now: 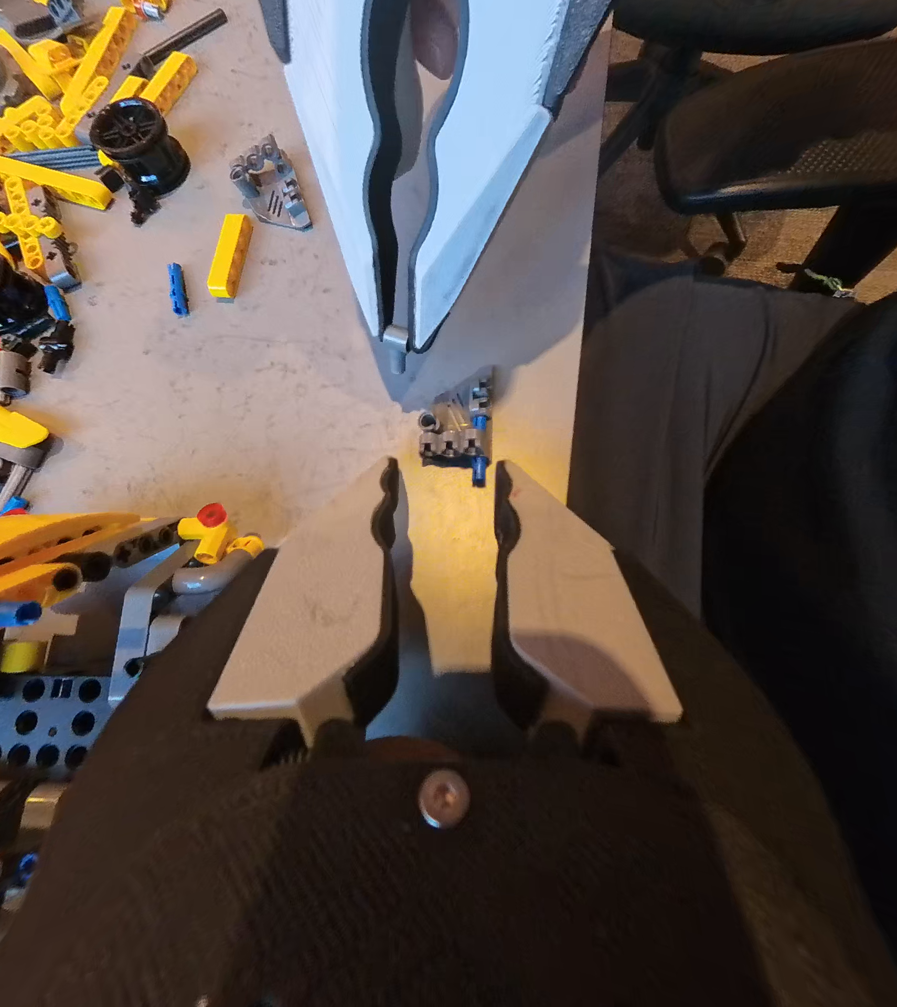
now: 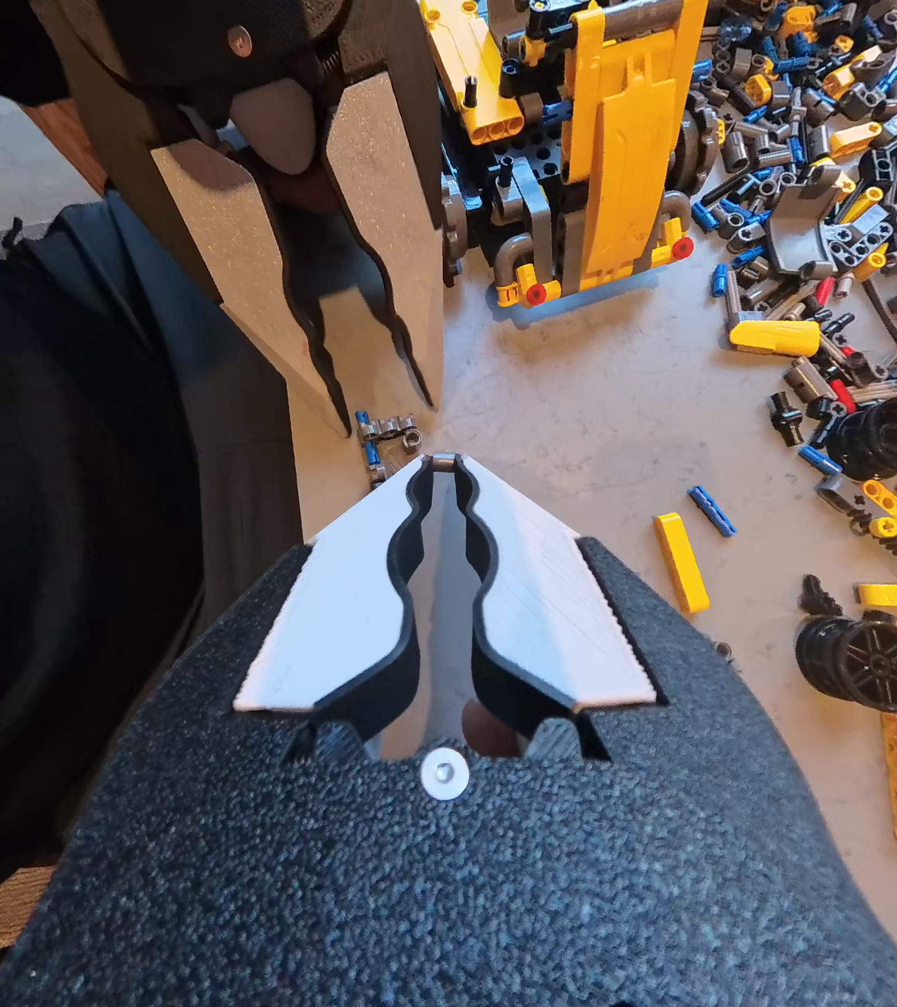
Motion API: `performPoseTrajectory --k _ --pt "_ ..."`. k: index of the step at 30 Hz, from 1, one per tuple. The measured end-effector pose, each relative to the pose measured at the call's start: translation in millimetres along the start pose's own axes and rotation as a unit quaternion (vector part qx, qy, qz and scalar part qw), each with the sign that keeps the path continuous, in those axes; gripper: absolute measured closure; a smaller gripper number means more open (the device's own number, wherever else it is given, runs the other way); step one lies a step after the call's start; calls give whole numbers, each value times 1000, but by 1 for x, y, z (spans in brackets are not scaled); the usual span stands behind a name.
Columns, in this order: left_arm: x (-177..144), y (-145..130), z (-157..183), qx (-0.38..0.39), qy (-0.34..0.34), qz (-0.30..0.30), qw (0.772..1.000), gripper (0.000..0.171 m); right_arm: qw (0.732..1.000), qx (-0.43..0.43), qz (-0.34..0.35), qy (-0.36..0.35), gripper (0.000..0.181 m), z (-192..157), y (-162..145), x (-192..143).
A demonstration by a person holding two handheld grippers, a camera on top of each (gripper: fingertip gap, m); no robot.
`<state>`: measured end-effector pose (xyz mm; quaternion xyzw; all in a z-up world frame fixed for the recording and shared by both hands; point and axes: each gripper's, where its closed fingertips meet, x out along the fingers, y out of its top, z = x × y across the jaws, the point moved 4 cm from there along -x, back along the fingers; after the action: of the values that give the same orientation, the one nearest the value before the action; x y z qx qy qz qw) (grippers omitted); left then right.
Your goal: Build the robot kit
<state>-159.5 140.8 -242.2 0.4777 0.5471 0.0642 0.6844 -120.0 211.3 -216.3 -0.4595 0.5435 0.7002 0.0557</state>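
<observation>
My left gripper is open and empty, with its tips just short of a small grey assembly with blue pins lying on the table near the edge. My right gripper, with white fingers, faces it from the far side and is shut on a small grey pin just above the assembly. In the right wrist view, the right gripper pinches the grey pin at its tips. The assembly lies just beyond, between it and the open left gripper.
A partly built yellow and grey vehicle model stands beside the left gripper. Several loose parts, black wheels, a yellow beam and a blue pin lie around. The table edge borders a person's leg. My right fingertips sit around 4 cm from my left ones.
</observation>
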Motion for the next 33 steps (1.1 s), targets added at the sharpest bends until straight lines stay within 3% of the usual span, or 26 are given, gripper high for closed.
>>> performPoseTrajectory --k 14,33 --pt "1 -1 3 -15 -44 0 999 144 998 52 21 -31 173 4 -7 -4" --pt "7 6 10 24 -16 4 1000 155 998 51 24 -38 173 -6 -8 -17"
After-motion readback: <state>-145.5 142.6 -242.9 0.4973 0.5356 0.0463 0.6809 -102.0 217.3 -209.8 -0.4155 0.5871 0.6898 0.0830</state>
